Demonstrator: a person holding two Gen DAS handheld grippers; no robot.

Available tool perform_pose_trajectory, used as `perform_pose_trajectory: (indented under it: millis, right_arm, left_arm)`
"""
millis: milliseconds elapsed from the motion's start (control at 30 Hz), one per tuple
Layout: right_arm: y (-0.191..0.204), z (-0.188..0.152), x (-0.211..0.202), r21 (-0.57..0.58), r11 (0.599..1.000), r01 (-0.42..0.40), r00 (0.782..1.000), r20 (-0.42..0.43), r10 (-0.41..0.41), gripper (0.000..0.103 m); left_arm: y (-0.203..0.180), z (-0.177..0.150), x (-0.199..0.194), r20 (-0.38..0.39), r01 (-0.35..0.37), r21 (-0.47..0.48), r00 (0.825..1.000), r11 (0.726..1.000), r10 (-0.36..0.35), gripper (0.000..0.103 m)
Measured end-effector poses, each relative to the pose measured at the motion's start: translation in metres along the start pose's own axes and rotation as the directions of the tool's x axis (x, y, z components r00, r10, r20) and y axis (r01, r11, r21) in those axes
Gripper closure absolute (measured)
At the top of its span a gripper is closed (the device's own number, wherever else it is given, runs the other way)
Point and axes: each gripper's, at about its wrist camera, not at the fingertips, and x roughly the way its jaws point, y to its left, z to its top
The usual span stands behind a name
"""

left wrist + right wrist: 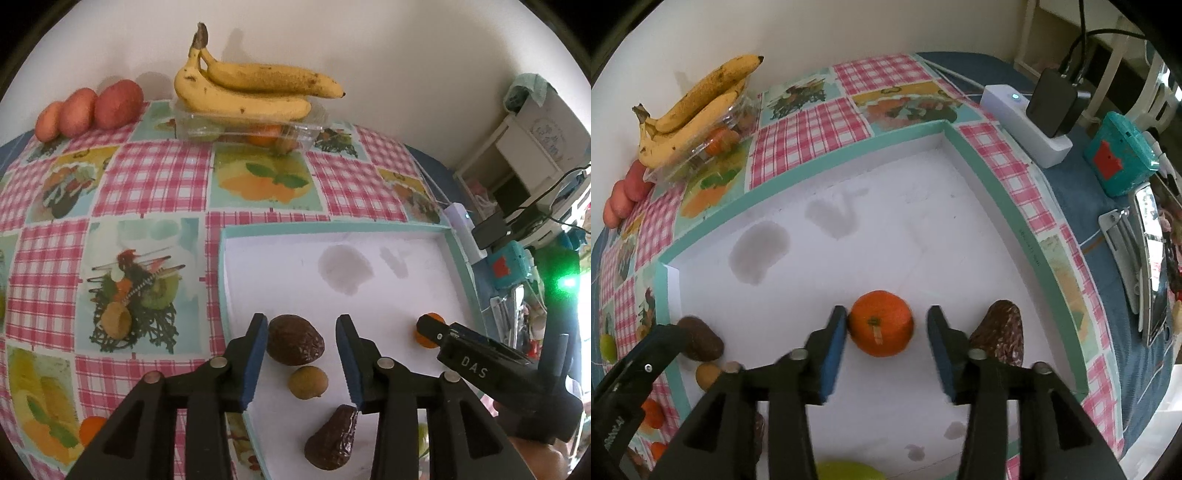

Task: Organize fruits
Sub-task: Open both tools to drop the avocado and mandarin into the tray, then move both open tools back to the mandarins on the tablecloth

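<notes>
1. The left gripper [301, 356] stands open over the white tray [406, 258]; a dark avocado [294, 339] lies between its fingers, just beside the left pad, with a gap on the right side.
2. A small brown fruit [307, 382] sits just behind that avocado, nearer the gripper's base.
3. The right gripper [886, 343] is open around an orange [881, 323]; its left pad is at the orange's skin, its right pad apart.
4. Another avocado [999, 334] lies just right of the right gripper.
5. Bananas [251, 88] rest far ahead on a clear box [251, 129].
</notes>
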Motion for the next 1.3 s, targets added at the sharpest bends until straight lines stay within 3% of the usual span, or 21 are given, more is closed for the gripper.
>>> perform_pose_trajectory:
  millis: [100, 233, 400, 467, 533, 633, 833, 900, 1100, 1300]
  right_arm:
    - [0.0, 0.002, -0.004, -0.002, 1.0, 0.0, 1.0, 0.011, 0.0, 0.051]
    - [0.002, 0.004, -0.009, -0.011, 1.0, 0.008, 1.0, 0.027, -0.008, 0.035]
    - [0.002, 0.004, -0.008, -0.017, 1.0, 0.016, 0.999, 0.029, -0.016, 0.031]
    - [0.002, 0.004, -0.007, -0.018, 1.0, 0.018, 0.999, 0.029, -0.018, 0.016]
    - [0.002, 0.004, -0.008, -0.018, 1.0, 0.02, 0.999, 0.034, -0.02, 0.016]
    - [0.001, 0.004, -0.009, -0.017, 1.0, 0.022, 0.999, 0.043, -0.022, 0.016]
    - [0.002, 0.004, -0.015, -0.016, 1.0, 0.024, 0.997, 0.071, -0.023, 0.015]
    - [0.003, 0.005, -0.019, -0.01, 1.0, 0.021, 0.997, 0.08, -0.02, 0.015]
    - [0.01, 0.006, -0.026, -0.047, 0.999, 0.021, 0.997, 0.073, -0.018, 0.015]
    - [0.017, 0.003, -0.033, -0.071, 0.997, 0.005, 0.998, 0.064, 0.0, 0.015]
  left_arm:
    - [-0.001, 0.003, -0.009, 0.02, -0.032, 0.006, 0.999, 0.999, 0.032, 0.042]
    - [0.003, 0.005, -0.015, 0.03, -0.087, -0.006, 0.996, 0.996, 0.087, 0.026]
    - [0.02, 0.005, -0.014, 0.014, -0.171, -0.048, 0.985, 0.984, 0.171, 0.017]
    - [0.027, 0.003, -0.013, 0.01, -0.207, -0.061, 0.978, 0.976, 0.208, 0.012]
    - [0.033, 0.002, -0.012, 0.009, -0.242, -0.075, 0.97, 0.967, 0.244, 0.0]
    - [0.039, 0.002, -0.016, 0.027, -0.278, -0.078, 0.959, 0.957, 0.281, 0.0]
    - [0.039, 0.005, -0.032, 0.079, -0.274, -0.067, 0.957, 0.959, 0.279, 0.0]
    - [0.036, 0.007, -0.039, 0.1, -0.295, -0.047, 0.949, 0.954, 0.298, 0.0]
    - [0.031, 0.015, -0.07, 0.196, -0.415, -0.041, 0.889, 0.909, 0.414, 0.0]
    - [0.053, 0.016, -0.088, 0.152, -0.495, -0.089, 0.851, 0.864, 0.503, 0.0]
